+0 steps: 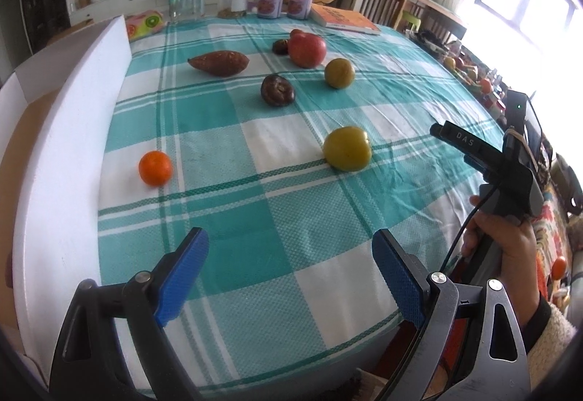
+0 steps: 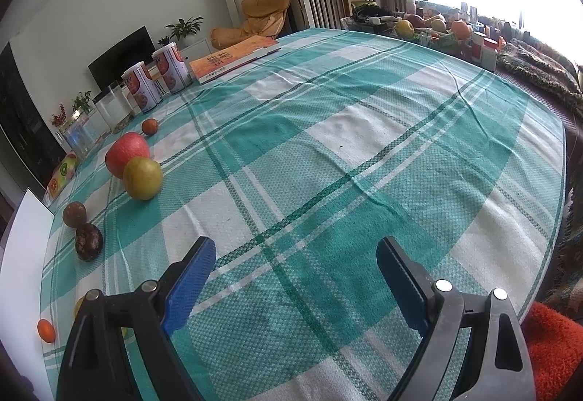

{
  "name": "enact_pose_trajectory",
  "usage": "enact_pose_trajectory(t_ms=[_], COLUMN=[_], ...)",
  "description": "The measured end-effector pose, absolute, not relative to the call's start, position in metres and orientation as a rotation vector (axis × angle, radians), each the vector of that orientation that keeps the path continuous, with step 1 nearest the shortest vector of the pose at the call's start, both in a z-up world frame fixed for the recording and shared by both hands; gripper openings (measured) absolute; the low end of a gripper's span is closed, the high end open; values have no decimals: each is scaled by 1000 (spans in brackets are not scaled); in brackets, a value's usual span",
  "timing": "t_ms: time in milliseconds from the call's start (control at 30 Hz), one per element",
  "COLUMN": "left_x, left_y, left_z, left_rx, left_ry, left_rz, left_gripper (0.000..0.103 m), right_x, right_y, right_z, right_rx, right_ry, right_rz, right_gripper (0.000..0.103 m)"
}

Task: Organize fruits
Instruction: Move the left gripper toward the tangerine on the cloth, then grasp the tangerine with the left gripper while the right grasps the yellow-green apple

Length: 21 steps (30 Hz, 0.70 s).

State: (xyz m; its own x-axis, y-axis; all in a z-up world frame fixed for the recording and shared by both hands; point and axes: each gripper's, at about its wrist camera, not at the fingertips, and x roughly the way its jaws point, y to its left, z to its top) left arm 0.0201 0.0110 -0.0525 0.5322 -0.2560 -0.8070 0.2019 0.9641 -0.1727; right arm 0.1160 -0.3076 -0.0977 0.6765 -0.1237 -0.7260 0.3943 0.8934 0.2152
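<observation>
Left wrist view showed the left gripper (image 1: 289,271) with fingers spread and empty above the checked tablecloth (image 1: 255,211); an orange (image 1: 155,168) lay at ten o'clock beside a white board (image 1: 69,146), a green fruit (image 1: 347,148) at one o'clock. Round fruit would likely roll off under a glancing close. Right gripper (image 2: 295,279) also hung spread, empty, fruits far at nine o'clock

Table (image 1: 291,346), checked cloth (image 1: 226,219): orange (image 1: 155,168), apple (image 1: 307,50), book (image 1: 344,18).
</observation>
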Motion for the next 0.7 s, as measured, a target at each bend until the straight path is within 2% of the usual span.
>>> enact_pose_trajectory(t_ms=[367, 700], left_x=[44, 93], left_y=[38, 72], left_z=[-89, -104], left_rx=[-174, -142], left_ry=[1052, 916], left_rz=[-236, 50], left_gripper=[93, 90], right_x=[116, 115], right_y=[-309, -309], right_z=[-98, -99], right_rx=[389, 395], right_ry=[778, 777], right_rz=[-293, -289], right_gripper=[90, 90])
